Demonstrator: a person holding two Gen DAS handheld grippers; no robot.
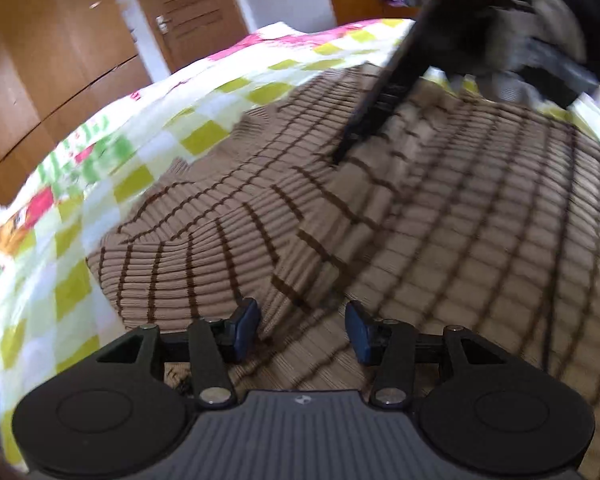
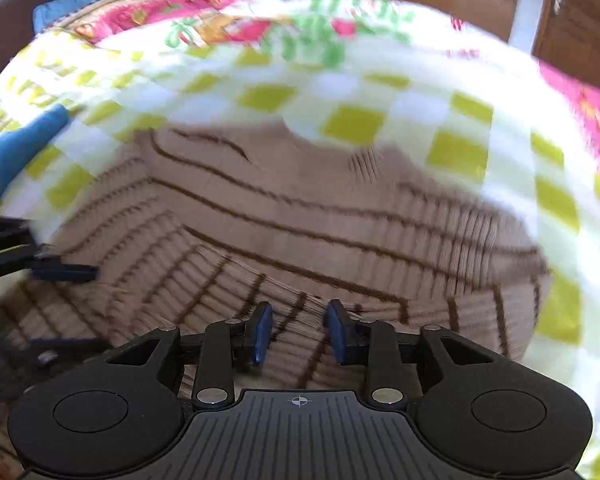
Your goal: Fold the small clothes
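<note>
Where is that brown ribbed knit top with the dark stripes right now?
The brown ribbed knit top with dark stripes lies spread on the yellow-and-white checked bedspread, filling the middle of both wrist views, directly under both grippers.

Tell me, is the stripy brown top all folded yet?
Not yet. One flap of the brown striped top already lies folded over its middle, so a first fold looks done. Right now nothing is held: the left gripper and right gripper both sit open just above the cloth. Most of the top is still spread wide across the checked blanket, so more folds are left.
</note>
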